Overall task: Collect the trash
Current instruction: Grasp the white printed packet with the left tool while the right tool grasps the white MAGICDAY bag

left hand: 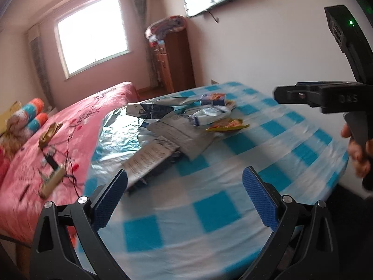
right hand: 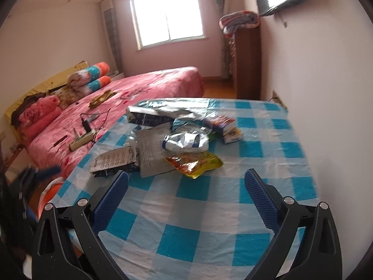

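A pile of trash lies mid-table on the blue-and-white checked cloth [right hand: 186, 212]. It holds a yellow-orange snack wrapper [right hand: 195, 162], a crumpled white-and-blue bag [right hand: 186, 141], a white leaflet [right hand: 151, 154], a printed packet [right hand: 114, 161], a dark foil bag [right hand: 149, 116] and a small carton [right hand: 230, 135]. My right gripper [right hand: 186, 175] is open just short of the wrapper, holding nothing. My left gripper [left hand: 185, 175] is open and empty over the cloth [left hand: 209, 210], near the leaflet [left hand: 179, 133] and packet [left hand: 144, 161]. The wrapper [left hand: 227, 124] lies farther off.
A pink bed [right hand: 139, 86] borders the table's left side, with a power strip and cables [right hand: 82, 140] on it. A white wall [right hand: 326, 93] runs along the table's right edge. The right tool's black body [left hand: 326, 98] and a hand [left hand: 356, 149] hang over the table's right part.
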